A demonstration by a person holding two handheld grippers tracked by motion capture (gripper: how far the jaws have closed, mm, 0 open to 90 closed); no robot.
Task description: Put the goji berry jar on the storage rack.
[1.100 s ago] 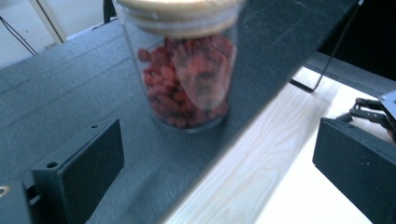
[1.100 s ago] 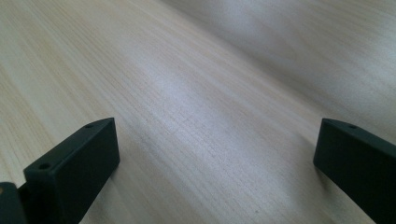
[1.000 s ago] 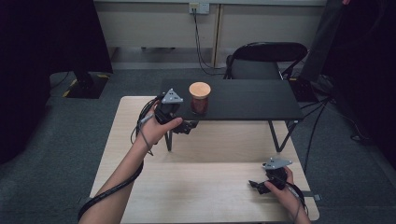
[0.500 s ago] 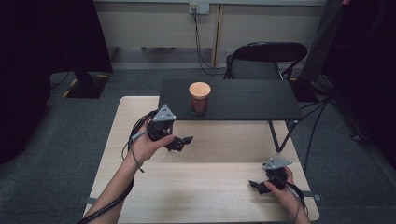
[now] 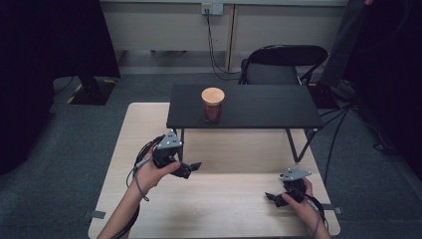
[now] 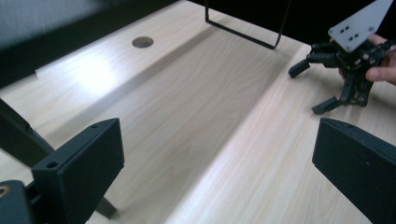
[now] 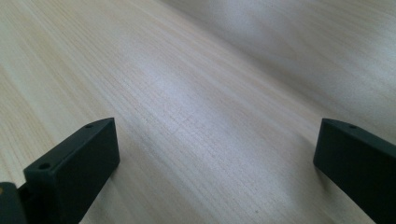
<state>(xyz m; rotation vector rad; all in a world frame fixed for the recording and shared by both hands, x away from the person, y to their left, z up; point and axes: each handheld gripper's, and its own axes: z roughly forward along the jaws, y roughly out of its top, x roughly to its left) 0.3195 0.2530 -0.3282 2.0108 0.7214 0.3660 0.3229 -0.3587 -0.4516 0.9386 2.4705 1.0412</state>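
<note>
Both jaws spread and empty: left hand-held gripper hovers over the wooden surface, right hand-held gripper rests low; the jar stands apart on the black shelf, seemingly released

A small raised shelf stands on the table toward twelve o'clock, and a jar sits on the shelf's left part. The left gripper lies at about nine o'clock, just before the shelf's left leg. The right gripper rests near four o'clock, well apart from it. A chair stands behind the shelf, beyond the table.
</note>
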